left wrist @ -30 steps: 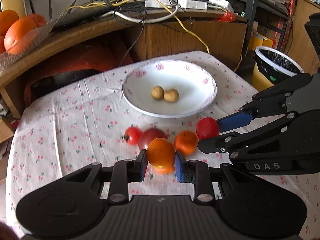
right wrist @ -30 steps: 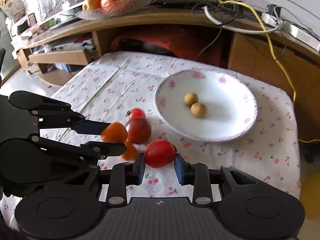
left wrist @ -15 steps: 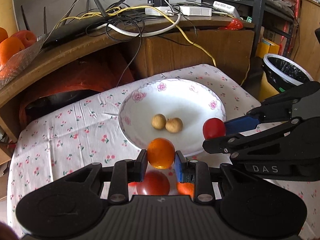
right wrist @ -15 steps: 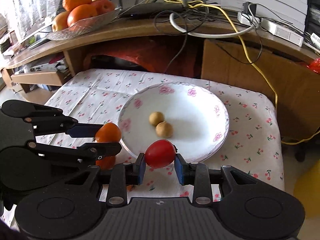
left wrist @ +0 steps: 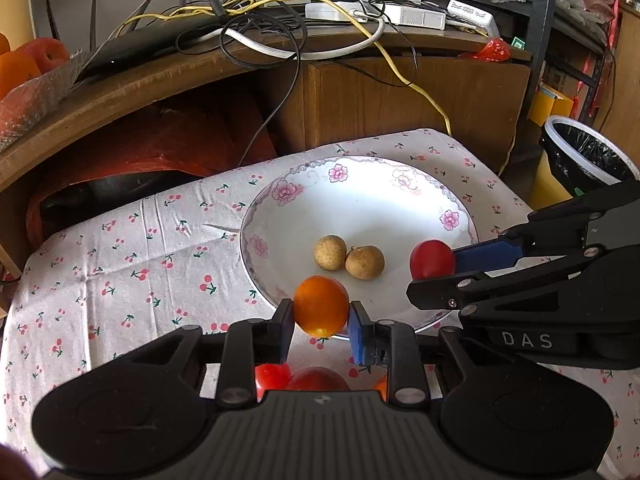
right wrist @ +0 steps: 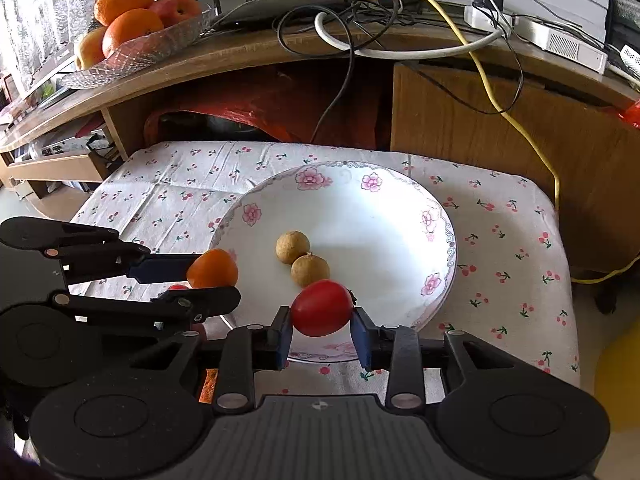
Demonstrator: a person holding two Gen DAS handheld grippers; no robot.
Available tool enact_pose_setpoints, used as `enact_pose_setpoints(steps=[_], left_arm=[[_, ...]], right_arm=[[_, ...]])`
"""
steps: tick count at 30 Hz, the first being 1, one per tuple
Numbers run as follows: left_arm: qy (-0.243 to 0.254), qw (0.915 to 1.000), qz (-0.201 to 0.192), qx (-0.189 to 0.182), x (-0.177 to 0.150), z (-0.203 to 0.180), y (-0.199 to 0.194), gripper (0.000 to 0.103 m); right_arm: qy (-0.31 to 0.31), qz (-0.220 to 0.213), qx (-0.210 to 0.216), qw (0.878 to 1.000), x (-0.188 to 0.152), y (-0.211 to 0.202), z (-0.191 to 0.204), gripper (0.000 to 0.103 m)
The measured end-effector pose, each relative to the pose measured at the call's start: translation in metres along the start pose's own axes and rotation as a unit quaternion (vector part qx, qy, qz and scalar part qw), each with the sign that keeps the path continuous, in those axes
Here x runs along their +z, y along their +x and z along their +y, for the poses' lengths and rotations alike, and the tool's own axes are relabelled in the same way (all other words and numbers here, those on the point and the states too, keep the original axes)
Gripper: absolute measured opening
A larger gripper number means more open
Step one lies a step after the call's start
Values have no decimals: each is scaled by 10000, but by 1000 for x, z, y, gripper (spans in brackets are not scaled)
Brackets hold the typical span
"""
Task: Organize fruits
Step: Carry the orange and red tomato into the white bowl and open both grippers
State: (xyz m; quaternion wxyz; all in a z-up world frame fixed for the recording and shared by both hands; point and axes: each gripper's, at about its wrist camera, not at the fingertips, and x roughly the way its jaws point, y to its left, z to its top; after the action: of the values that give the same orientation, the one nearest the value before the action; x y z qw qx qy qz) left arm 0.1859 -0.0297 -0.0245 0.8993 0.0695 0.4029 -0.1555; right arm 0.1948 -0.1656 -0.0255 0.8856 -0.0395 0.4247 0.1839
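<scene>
We note a glossy glazed plate [left wrist: 460, 216], matt printed cloth [left wrist: 120, 260] over the bench, smooth shiny tomato [right wrist: 322, 308], rough-skinned brown fruits [left wrist: 348, 258], matt black plastic tools.

Orange fruit [left wrist: 321, 306] and red tomato [right wrist: 322, 307] above flowered plate [right wrist: 404, 200] with two longans [right wrist: 293, 247].

Lined bin [left wrist: 588, 156], tangled cables [right wrist: 360, 12]

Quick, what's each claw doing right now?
Left claw: closed, holding the orange fruit.
Right claw: closed, holding the red tomato.
</scene>
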Motion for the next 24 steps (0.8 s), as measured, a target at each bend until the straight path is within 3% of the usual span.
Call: enact_pose_setpoints(steps=[24], left_arm=[[-27,9998,-177,16,5,0,-6,38]], right_arm=[[132,-133,-49,9998,2,-6,-6,31]])
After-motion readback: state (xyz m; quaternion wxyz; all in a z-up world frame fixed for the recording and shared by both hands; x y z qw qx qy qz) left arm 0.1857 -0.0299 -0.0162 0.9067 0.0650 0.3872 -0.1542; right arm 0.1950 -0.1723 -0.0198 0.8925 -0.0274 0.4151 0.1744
